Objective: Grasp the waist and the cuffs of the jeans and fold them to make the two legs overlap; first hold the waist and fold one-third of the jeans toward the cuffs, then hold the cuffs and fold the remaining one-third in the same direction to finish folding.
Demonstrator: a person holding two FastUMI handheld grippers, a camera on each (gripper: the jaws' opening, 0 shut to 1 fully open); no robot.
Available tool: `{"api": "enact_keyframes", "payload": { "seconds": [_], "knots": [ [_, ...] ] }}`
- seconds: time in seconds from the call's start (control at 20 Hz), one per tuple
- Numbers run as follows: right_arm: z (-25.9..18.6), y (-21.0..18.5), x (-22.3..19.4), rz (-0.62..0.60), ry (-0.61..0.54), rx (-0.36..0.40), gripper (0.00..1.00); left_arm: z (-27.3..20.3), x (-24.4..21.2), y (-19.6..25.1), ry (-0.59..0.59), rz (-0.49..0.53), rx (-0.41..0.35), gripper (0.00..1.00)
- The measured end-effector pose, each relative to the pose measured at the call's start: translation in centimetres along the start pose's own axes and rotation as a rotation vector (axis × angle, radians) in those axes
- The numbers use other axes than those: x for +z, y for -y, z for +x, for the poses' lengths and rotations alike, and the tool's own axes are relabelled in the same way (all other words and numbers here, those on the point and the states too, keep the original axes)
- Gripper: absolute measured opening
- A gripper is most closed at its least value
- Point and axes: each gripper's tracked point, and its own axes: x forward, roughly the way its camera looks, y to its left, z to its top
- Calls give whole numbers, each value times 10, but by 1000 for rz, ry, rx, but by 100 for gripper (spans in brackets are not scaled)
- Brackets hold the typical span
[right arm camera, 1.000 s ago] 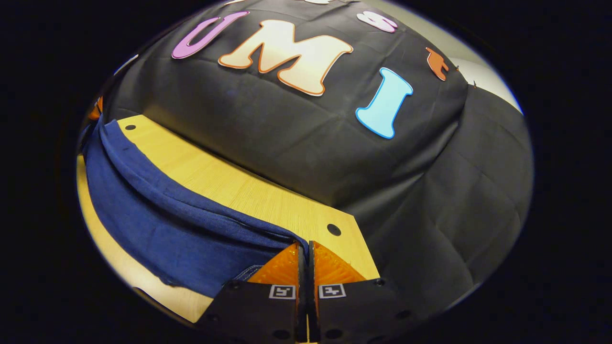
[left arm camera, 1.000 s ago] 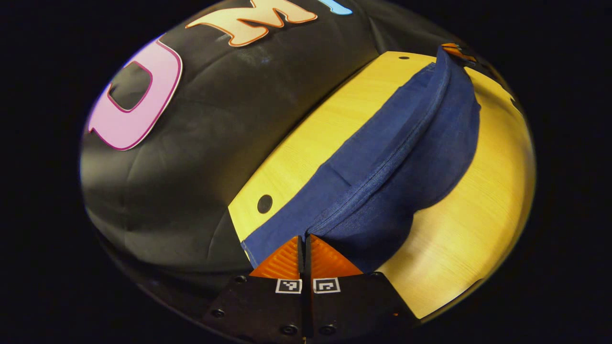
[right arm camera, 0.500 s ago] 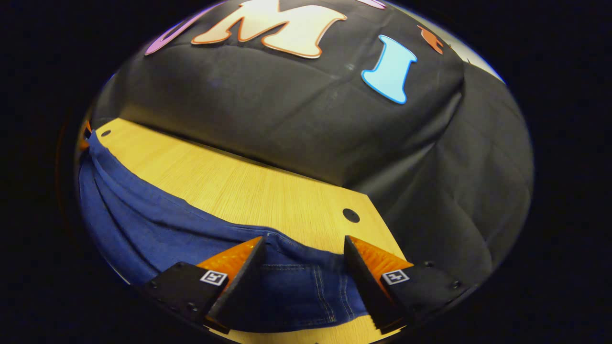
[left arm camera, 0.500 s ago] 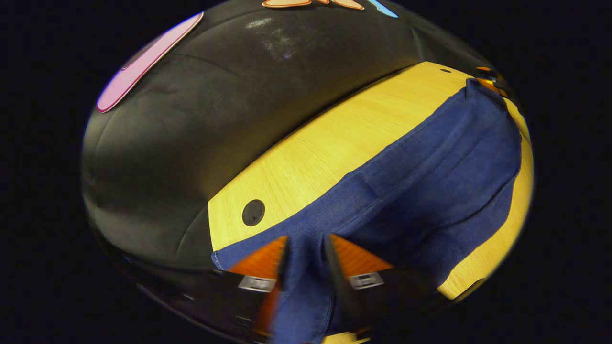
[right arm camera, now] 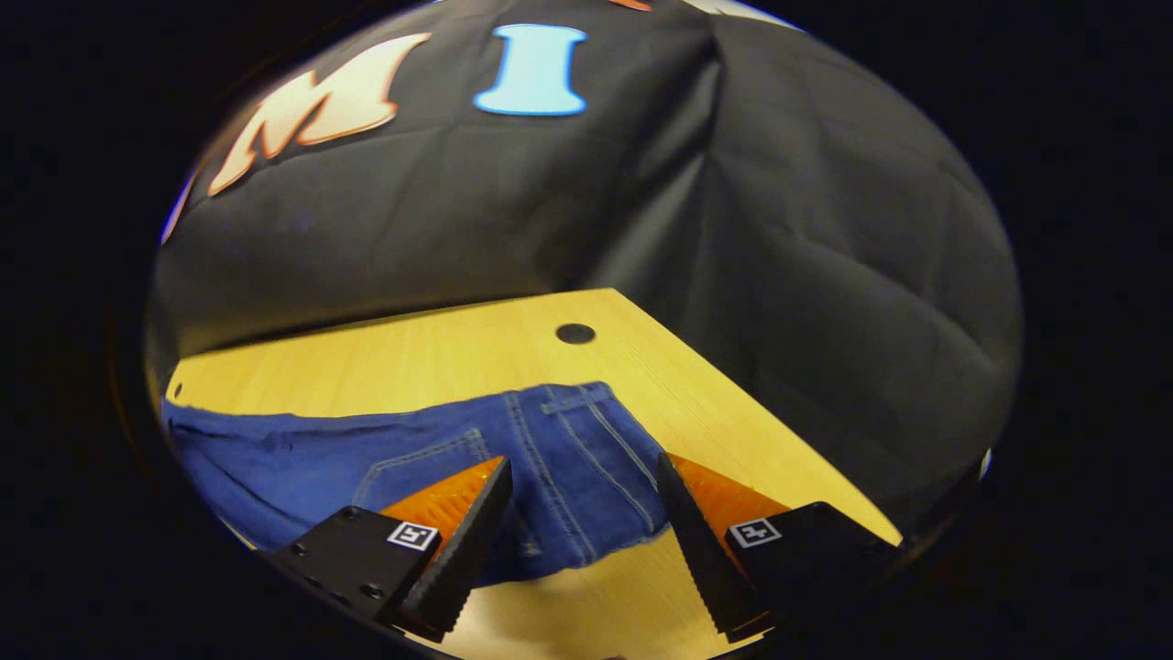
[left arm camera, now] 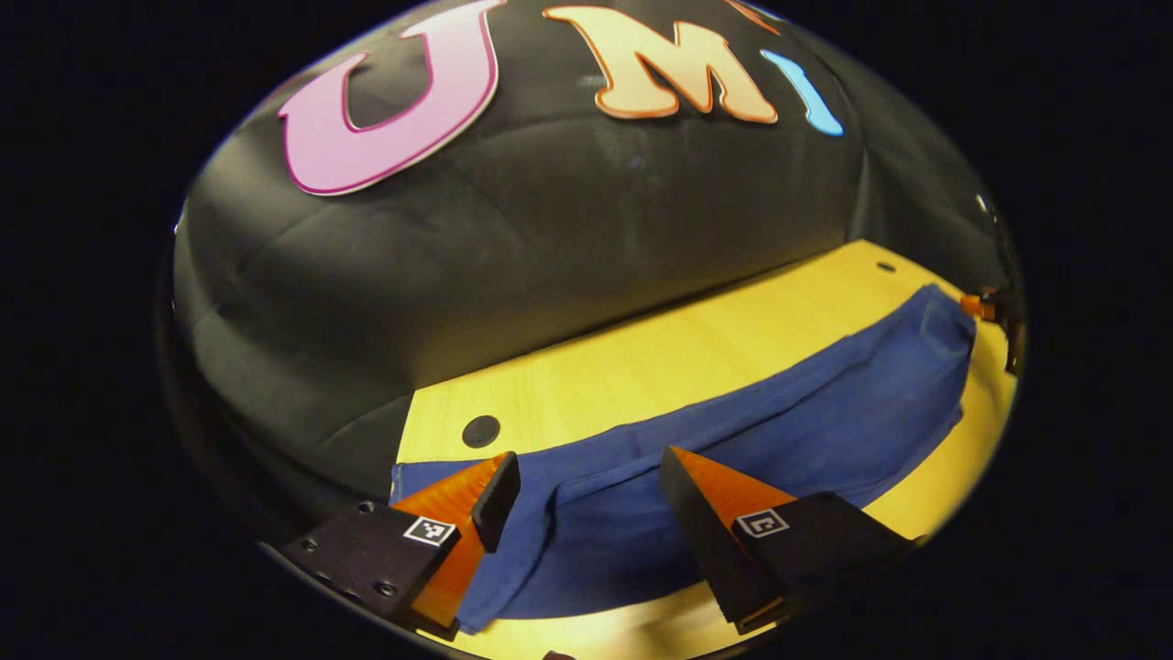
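The blue jeans (left arm camera: 779, 431) lie flat along the wooden table (left arm camera: 687, 357), folded lengthwise with one leg on the other. In the left gripper view my left gripper (left arm camera: 586, 500) hovers open over the cuff end (left arm camera: 431, 481), nothing pinched between its fingers. In the right gripper view my right gripper (right arm camera: 582, 490) is open just above the waist end (right arm camera: 568, 440), where a back pocket and belt loop show. The right gripper (left arm camera: 985, 307) also appears as a small shape at the far waist end in the left gripper view.
The table has round black holes near its corners (left arm camera: 480, 430) (right arm camera: 575, 333). Black cloth walls (right arm camera: 779, 229) close in the table's back and sides. Bare wood (right arm camera: 385, 357) runs between the jeans and the back wall.
Both grippers were shut on the lifted jeans a second ago. They opened, the jeans dropped flat on the table, and both grippers have drawn back a little and tilted up.
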Motion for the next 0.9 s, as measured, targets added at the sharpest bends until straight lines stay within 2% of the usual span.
{"api": "enact_keyframes", "payload": {
  "seconds": [0.2, 0.3, 0.35, 0.4, 0.45, 0.5, 0.55, 0.7, 0.8, 0.9],
  "knots": [
    [25, 31, -30, 224, -98, -30, 100, -45, 22, 37, 60, -119, -26, 95],
    [28, 32, -42, 308, -168, -2, 98, -66, 29, 47, 77, -161, -24, 96],
    [33, 37, -30, 325, -118, -2, 96, -77, 29, 49, 78, -173, -15, 96],
    [33, 35, -34, 324, -139, 14, 95, -83, 27, 50, 80, -184, -2, 96],
    [29, 28, -31, 321, -126, 63, 93, -91, 26, 50, 84, -198, 13, 95],
    [31, 18, -34, 345, -171, 102, 62, -97, 22, 49, 81, -211, 27, 95],
    [35, 19, -24, 355, -131, 98, 31, -105, 18, 47, 75, -223, 45, 96],
    [36, 39, -12, 255, -106, 67, 7, -120, 11, 44, 71, -247, 68, 95],
    [30, 46, -7, 190, -106, 53, 10, -127, 7, 40, 61, -239, 83, 96],
    [29, 49, -3, 178, -101, 5, 10, -131, 7, 36, 64, -236, 82, 95]
  ]
}}
